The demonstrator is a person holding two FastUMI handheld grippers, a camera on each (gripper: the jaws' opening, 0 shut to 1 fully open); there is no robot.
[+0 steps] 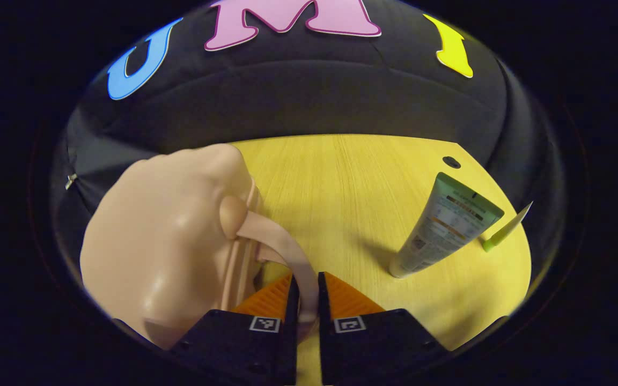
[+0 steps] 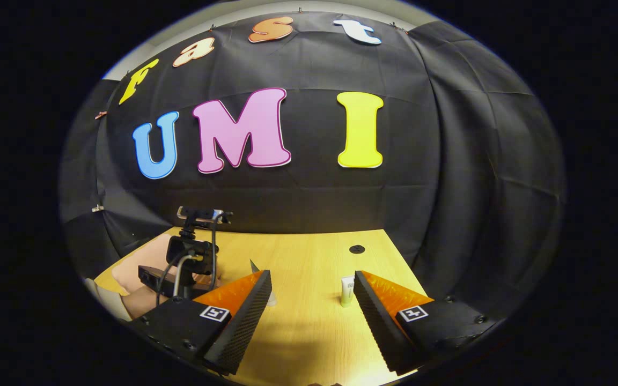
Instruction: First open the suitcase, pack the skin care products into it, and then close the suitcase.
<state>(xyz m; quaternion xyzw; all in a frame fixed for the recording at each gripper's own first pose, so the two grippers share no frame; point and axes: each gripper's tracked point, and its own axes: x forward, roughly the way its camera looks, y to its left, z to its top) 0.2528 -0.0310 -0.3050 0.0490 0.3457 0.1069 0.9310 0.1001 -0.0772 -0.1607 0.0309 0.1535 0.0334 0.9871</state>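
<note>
The left tongs (image 1: 307, 300) pinch the suitcase (image 1: 164, 246) handle (image 1: 287, 252). The right tongs (image 2: 311, 300) hang spread above the worktop (image 2: 309, 332). A tube (image 1: 443, 228) stands nearby.

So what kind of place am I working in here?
Likely a staged recording booth, not a home: black cloth wall behind a bare wooden table, a camera on a stand at its edge, and only the suitcase and a skincare tube set out.

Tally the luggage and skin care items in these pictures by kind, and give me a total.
Suitcases: 1, the peach suitcase.
Skin care tubes: 2, the large pale-green tube and the small yellow-green tube.
Total: 3.
</note>
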